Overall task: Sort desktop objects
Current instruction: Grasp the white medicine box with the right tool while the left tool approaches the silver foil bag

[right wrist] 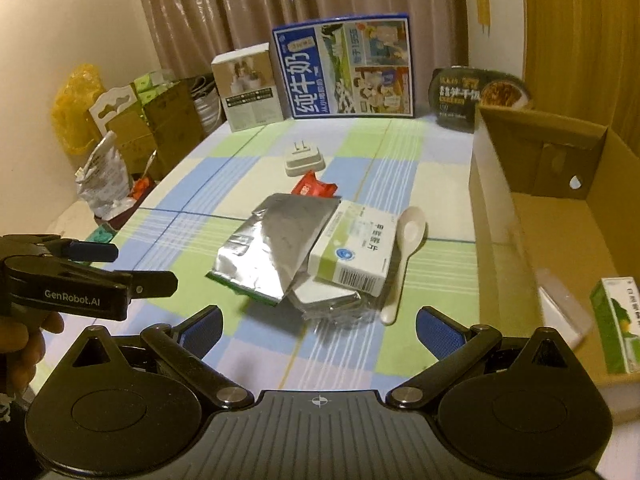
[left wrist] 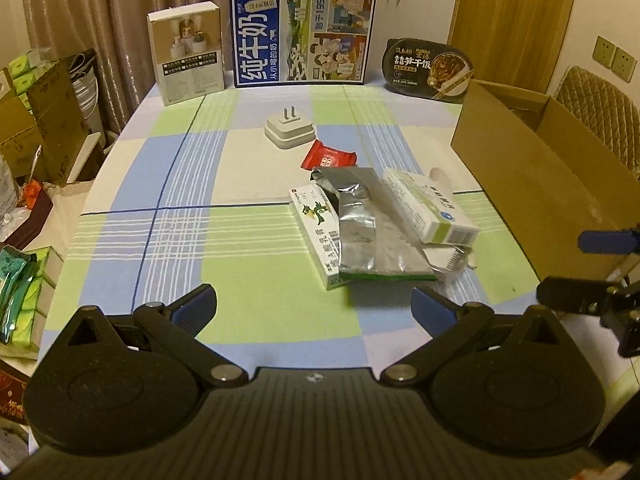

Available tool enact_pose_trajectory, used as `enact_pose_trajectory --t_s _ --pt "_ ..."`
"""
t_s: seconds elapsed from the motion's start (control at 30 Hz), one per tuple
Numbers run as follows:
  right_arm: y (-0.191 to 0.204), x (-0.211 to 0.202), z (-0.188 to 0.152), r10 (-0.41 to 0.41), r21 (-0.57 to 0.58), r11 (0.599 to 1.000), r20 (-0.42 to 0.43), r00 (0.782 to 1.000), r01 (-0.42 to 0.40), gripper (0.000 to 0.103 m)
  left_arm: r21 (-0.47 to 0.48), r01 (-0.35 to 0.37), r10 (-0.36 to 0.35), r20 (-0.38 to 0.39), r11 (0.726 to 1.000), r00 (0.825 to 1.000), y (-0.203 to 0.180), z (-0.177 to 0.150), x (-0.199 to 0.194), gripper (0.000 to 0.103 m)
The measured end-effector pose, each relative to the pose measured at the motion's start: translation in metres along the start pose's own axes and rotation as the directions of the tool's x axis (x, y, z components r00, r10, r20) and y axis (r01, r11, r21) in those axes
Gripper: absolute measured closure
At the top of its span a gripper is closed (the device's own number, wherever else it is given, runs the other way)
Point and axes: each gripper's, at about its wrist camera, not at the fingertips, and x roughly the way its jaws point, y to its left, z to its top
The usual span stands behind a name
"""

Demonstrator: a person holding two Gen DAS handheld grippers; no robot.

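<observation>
Left tongs: we saw the left tongs [left wrist: 314,306] spread wide and empty, low over the near edge of the counter [left wrist: 168,184], blue pads facing in.
Right tongs: the right tongs [right wrist: 318,334] were likewise spread apart, gripping nothing, just short of the pile.
Pile: we logged a heap at mid-counter, its items overlapping.
Foil pouch: a crumpled silver foil pouch [left wrist: 360,224] with a green strip along its near edge lay flat, folded over, on top of the green-print box.
Green-print box: a long white carton [left wrist: 316,232] with a green figure and dark characters lay flat, its right side tucked under the pouch.
Medicine box: a white and pale-green box [right wrist: 352,250] with a blue round logo and a barcode on its near end rested tilted on the pouch.
Spoon: a white ceramic spoon [right wrist: 406,252] lay just beside the medicine box, bowl away from us.
Red packet: a small red sachet [left wrist: 328,155] with white print sat behind the pile, touching the pouch's far end.
Plug: a white two-pin adapter [left wrist: 290,130], pins up, stood apart behind the sachet.
Cardboard box: an open brown carton [right wrist: 516,216] stood at the counter's right edge; inside we noted a green-and-white box [right wrist: 618,324].
Backdrop: a blue milk carton [left wrist: 304,34] stood upright at the far edge.
</observation>
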Motion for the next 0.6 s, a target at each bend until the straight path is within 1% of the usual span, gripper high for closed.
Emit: enact_pose_trajectory --t_s 0.07,0.13,0.2,0.33,0.53,0.6 --pt "-0.003 0.010 0.003 0.001 0.007 1.000 0.001 1.000 -0.001 0.004 -0.008 0.006 -0.006 0.000 1.000 1.000 0.002 0.005 0.010 0.002" --pt "-0.005 0.020 0.007 0.002 0.011 1.000 0.004 1.000 -0.002 0.011 -0.012 0.012 -0.012 0.004 1.000 1.000 0.003 0.010 0.020 0.002" --pt "-0.008 0.030 0.010 0.000 0.018 1.000 0.013 1.000 0.000 0.015 -0.018 0.012 -0.012 0.012 1.000 1.000 0.005 0.015 0.029 0.002" --pt "-0.015 0.049 0.014 -0.002 0.036 0.999 0.037 0.999 0.001 0.025 -0.060 0.019 -0.017 0.032 0.998 0.999 0.012 0.024 0.048 0.002" --pt "-0.027 0.077 0.019 -0.014 0.058 0.998 0.039 0.999 0.011 0.027 -0.084 0.042 -0.038 0.043 0.996 0.998 0.018 0.031 0.070 0.002" --pt "-0.030 0.086 0.021 -0.013 0.067 0.998 0.032 0.999 0.011 0.027 -0.086 0.061 -0.057 0.049 0.994 0.997 0.017 0.035 0.074 0.002"
